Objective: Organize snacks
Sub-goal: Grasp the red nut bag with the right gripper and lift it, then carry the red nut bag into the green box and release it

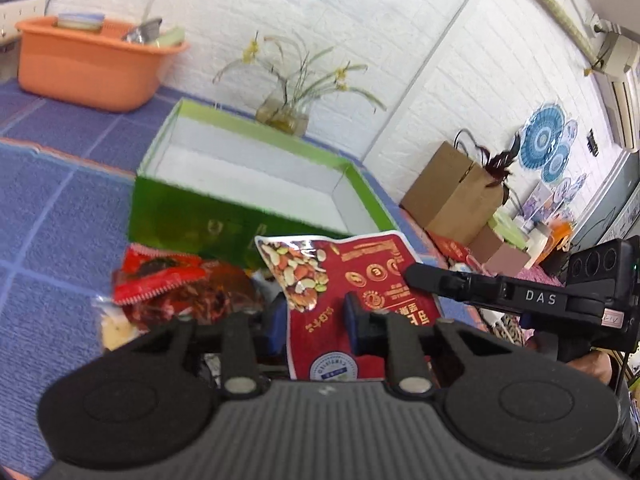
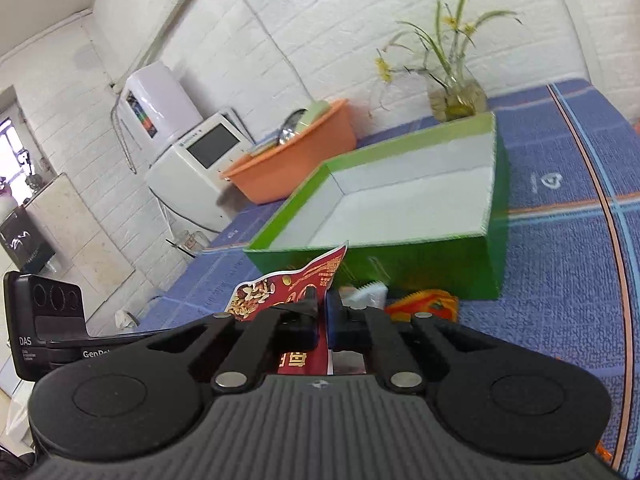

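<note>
A red mixed-nut packet [image 1: 360, 276] stands upright in front of the green box [image 1: 192, 208], whose white inside is bare. My left gripper [image 1: 316, 320] is shut on the packet's lower part, a blue pad on each side. My right gripper [image 1: 416, 274] reaches in from the right to the packet's right edge. In the right wrist view, the right gripper [image 2: 322, 312] is shut on the same packet [image 2: 280, 296], pads pinching its thin edge. Behind it stands the green box [image 2: 440, 260].
More snack packets lie on the blue cloth before the box: a red one [image 1: 160, 276], an orange one [image 2: 428, 304] and a white one [image 2: 368, 294]. An orange basin [image 1: 88, 64], a flower vase [image 1: 284, 116] and a cardboard box [image 1: 452, 188] stand further back.
</note>
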### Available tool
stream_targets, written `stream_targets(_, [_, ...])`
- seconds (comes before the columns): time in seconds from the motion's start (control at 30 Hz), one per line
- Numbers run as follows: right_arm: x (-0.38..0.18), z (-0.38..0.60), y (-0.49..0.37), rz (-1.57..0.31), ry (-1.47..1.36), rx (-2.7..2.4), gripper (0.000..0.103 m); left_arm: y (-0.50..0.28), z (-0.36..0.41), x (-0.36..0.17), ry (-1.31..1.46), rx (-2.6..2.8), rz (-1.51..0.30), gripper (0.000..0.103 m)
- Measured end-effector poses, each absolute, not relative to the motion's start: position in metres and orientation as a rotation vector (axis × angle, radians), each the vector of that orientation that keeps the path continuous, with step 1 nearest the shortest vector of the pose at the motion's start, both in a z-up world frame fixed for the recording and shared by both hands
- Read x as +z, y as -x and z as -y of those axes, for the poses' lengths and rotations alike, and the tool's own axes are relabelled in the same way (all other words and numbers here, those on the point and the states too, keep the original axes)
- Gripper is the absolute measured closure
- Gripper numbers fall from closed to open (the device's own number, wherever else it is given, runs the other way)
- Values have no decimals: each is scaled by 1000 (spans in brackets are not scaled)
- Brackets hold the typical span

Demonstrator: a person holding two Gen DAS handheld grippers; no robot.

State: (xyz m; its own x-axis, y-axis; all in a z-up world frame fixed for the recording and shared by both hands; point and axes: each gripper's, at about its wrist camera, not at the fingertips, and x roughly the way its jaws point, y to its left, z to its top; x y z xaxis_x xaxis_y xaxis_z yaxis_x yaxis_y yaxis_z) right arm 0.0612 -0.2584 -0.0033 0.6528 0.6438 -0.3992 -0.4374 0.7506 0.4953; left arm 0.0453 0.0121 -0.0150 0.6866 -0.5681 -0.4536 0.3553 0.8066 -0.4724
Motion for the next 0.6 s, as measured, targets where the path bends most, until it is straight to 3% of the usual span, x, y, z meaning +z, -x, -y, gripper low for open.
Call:
stream_targets(0.2, [30,231,-75,-495,-335,678,94,-50,-31,27,286,-478,-530,84])
stream_targets(0.37, [52,217,-110,-364,-325,644,94,-104,-31,62,227,-441,-467,84])
stream_targets(0.6, [23,250,-159,-388,-543,544,94,-179,-5,33,245,-467,-533,84])
